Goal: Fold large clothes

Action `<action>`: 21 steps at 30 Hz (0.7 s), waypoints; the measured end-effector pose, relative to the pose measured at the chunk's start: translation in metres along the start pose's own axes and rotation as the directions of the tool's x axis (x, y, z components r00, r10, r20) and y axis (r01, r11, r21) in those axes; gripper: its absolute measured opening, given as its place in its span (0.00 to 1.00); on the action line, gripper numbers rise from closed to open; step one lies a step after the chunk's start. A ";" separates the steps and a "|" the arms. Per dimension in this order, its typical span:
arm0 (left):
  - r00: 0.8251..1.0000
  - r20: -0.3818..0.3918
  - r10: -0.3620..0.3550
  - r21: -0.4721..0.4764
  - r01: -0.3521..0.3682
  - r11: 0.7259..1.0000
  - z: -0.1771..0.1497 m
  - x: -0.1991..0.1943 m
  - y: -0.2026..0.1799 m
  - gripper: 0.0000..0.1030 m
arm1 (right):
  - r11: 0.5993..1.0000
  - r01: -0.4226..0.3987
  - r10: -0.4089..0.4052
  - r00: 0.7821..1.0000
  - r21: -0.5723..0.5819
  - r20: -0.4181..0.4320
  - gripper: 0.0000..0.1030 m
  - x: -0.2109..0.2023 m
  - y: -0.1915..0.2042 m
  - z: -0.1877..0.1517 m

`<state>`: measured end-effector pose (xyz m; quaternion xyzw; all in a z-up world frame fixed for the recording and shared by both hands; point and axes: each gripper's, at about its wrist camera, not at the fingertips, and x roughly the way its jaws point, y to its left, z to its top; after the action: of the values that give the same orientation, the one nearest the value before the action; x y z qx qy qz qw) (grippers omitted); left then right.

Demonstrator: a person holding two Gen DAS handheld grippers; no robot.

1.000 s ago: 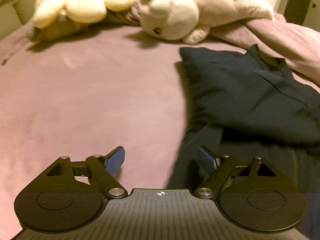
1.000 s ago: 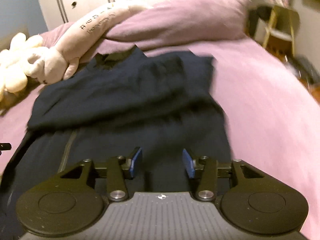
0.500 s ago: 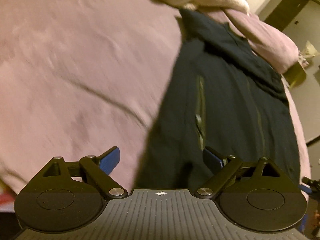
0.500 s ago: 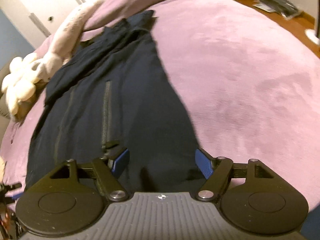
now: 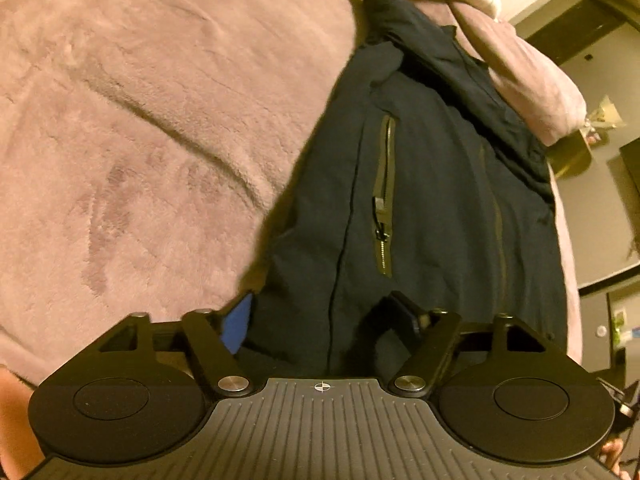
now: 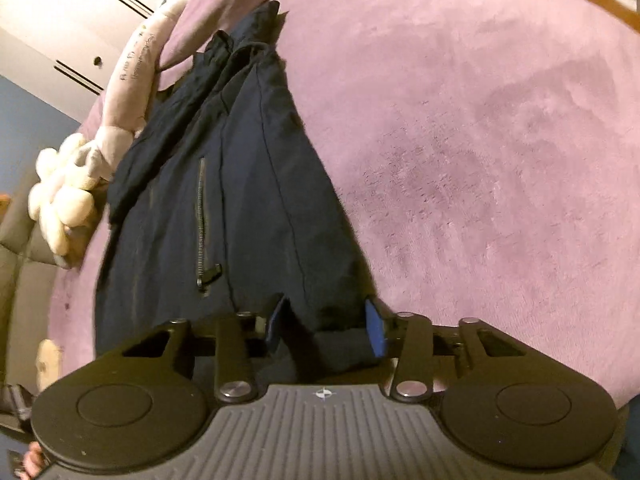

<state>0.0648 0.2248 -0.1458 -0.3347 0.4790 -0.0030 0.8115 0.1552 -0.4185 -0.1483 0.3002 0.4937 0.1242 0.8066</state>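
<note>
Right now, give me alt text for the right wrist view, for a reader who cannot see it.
The right gripper is closing its blue pads around the near right corner of a dark navy jacket lying lengthwise on a pink blanket. A zipped pocket shows on the jacket's left side. Pale stuffed toys lie at the far left, beside its far end.

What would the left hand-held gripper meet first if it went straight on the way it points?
Probably the dark jacket: its hem corner already lies between the closing jaws of the left hand-held gripper, with the pink blanket beneath.
</note>
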 end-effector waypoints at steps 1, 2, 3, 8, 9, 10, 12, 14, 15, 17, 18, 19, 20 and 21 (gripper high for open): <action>1.000 -0.002 -0.011 0.006 0.012 1.000 0.000 -0.002 0.000 0.64 | 1.000 -0.018 0.018 1.000 0.001 -0.005 0.35 -0.001 0.002 0.000; 1.000 -0.005 -0.025 0.009 0.025 1.000 0.000 -0.004 0.000 0.61 | 0.999 -0.041 0.041 0.999 0.007 -0.007 0.35 -0.001 0.001 0.000; 0.998 -0.008 -0.054 0.005 0.054 0.999 0.000 -0.007 0.001 0.53 | 0.997 -0.074 0.074 0.997 0.023 -0.010 0.34 -0.002 -0.001 0.000; 0.972 0.001 -0.236 -0.083 0.235 0.968 0.003 -0.014 0.008 0.52 | 0.984 -0.152 0.155 0.988 0.089 -0.016 0.38 0.001 -0.006 0.000; 0.975 -0.008 -0.222 -0.087 0.221 0.972 0.004 -0.011 0.008 0.61 | 0.988 -0.133 0.136 0.990 0.083 -0.031 0.39 0.004 -0.005 0.000; 0.979 -0.026 -0.201 -0.086 0.198 0.976 0.005 -0.007 0.008 0.62 | 0.989 -0.123 0.126 0.991 0.079 -0.043 0.40 0.008 -0.004 0.001; 0.982 -0.051 -0.179 -0.074 0.175 0.982 0.005 0.000 0.008 0.67 | 0.990 -0.115 0.120 0.991 0.076 -0.058 0.41 0.013 0.000 0.000; 0.984 -0.061 -0.169 -0.064 0.165 0.984 0.008 0.002 0.007 0.69 | 0.991 -0.117 0.121 0.991 0.066 -0.063 0.42 0.014 0.003 0.003; 0.984 -0.070 -0.165 -0.060 0.161 0.985 0.009 0.004 0.007 0.70 | 0.990 -0.127 0.132 0.989 0.068 -0.066 0.42 0.014 0.005 0.004; 0.984 -0.084 -0.158 -0.055 0.154 0.987 0.011 0.007 0.007 0.71 | 0.986 -0.147 0.152 0.986 0.075 -0.069 0.42 0.014 0.005 0.004; 0.983 -0.092 -0.160 -0.054 0.156 0.986 0.012 0.009 0.007 0.70 | 0.987 -0.147 0.152 0.986 0.068 -0.072 0.41 0.015 0.007 0.005; 0.981 -0.097 -0.166 -0.050 0.162 0.986 0.013 0.010 0.007 0.68 | 0.989 -0.142 0.145 0.987 0.052 -0.075 0.39 0.016 0.010 0.005; 0.981 -0.099 -0.170 -0.044 0.166 0.985 0.013 0.011 0.006 0.63 | 0.990 -0.140 0.142 0.987 0.037 -0.076 0.37 0.017 0.012 0.005; 0.981 -0.103 -0.167 -0.039 0.164 0.986 0.014 0.011 0.005 0.48 | 0.989 -0.143 0.145 0.987 0.028 -0.075 0.32 0.017 0.015 0.006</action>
<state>0.0800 0.2324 -0.1525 -0.3851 0.4917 -0.0809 0.7768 0.1698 -0.4009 -0.1494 0.3394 0.5027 0.1879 0.7725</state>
